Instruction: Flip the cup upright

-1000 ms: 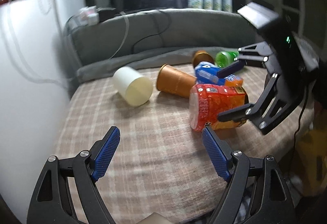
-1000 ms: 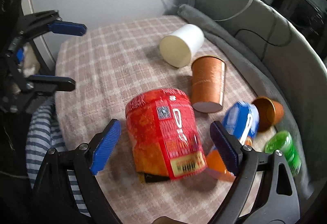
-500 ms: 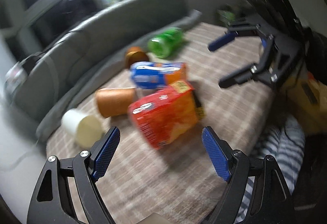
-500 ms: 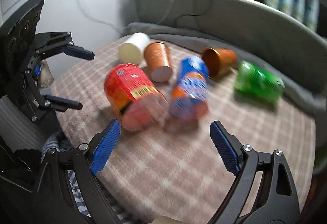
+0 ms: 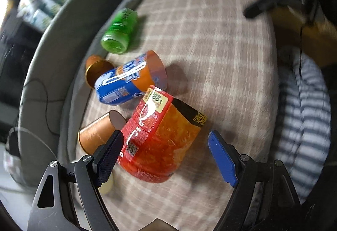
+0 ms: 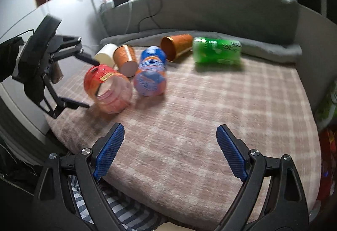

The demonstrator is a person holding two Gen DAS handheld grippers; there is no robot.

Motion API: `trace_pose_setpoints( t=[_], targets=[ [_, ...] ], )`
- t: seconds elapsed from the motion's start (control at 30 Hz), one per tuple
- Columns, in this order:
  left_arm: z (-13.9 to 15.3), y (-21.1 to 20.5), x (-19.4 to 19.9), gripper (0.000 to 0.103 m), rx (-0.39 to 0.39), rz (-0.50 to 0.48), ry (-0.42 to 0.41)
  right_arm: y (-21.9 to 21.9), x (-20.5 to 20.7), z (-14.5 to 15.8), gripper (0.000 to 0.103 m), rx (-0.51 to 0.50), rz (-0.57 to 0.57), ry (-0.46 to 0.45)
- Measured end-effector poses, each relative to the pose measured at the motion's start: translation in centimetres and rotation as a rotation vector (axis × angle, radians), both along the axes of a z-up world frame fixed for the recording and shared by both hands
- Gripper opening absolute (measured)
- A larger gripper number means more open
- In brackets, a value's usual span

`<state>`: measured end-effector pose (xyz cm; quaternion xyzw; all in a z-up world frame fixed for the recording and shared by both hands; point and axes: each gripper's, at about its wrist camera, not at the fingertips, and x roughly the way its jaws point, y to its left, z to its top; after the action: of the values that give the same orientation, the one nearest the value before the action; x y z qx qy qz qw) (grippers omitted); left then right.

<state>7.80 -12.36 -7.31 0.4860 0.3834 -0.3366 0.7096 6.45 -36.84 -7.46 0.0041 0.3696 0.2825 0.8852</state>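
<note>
We can read little on the labels. The red cup (image 5: 160, 138) carries a yellow price sticker with "88" printed on it, and a black band near its mouth shows gold Chinese characters that we cannot make out fully. The blue and orange cup (image 5: 128, 81) has white lettering across its blue half, too smeared to read. The green cup (image 6: 217, 50) shows pale markings that blur away in both views.

The red cup lies on its side on the checked cloth (image 5: 210, 51), near the cloth's edge closest to our left gripper (image 5: 164, 159). It is a wide tub, red around the base end and translucent orange toward the open mouth; in the right wrist view we look into that pale mouth. Our left gripper hovers around it with its fingers spread wide, one blue pad on either side, and we cannot tell whether either pad touches it.

Just beyond the red cup lie a copper cup (image 5: 96, 134) and the blue and orange cup, both tipped over. A second copper cup (image 6: 175, 46) and the green cup lie farther on, along the cloth's far edge beside the grey cushion (image 6: 210, 9). A white cup (image 6: 106, 54) rests at the cloth's corner behind the first copper one.

Our right gripper (image 6: 170, 152) is held over the bare near part of the cloth, fingers wide apart and holding nothing.
</note>
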Motion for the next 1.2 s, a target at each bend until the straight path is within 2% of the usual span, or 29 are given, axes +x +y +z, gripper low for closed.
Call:
trace_pose_setpoints(
  t=[0.17,0.43,0.67,0.8,1.2],
  targets=[
    [-1.3,-0.9,-0.3,0.083,0.123,-0.084,-0.034,-1.1,0.7,-0.4,0.091,0.051,-0.030,0.020],
    [-2.6,-1.9,0.7,0.083,0.191,-0.133,-0.054,-1.1,0.7,-0.9,0.091,0.056,-0.024,0.027],
    [-3.5,-2.3,2.4,0.087,0.196,-0.146,-0.039,-1.6,0.8,-1.1,0.091,0.072,-0.055,0.043],
    [-3.9,-2.3,3.3,0.086,0.206,-0.141,-0.036,-1.9,1.0,-1.3,0.091,0.091,-0.071,0.058],
    [-2.6,-1.8,3.6,0.084,0.112,-0.085,-0.018,-1.6,1.1,-1.4,0.091,0.071,-0.092,0.062]
  ],
)
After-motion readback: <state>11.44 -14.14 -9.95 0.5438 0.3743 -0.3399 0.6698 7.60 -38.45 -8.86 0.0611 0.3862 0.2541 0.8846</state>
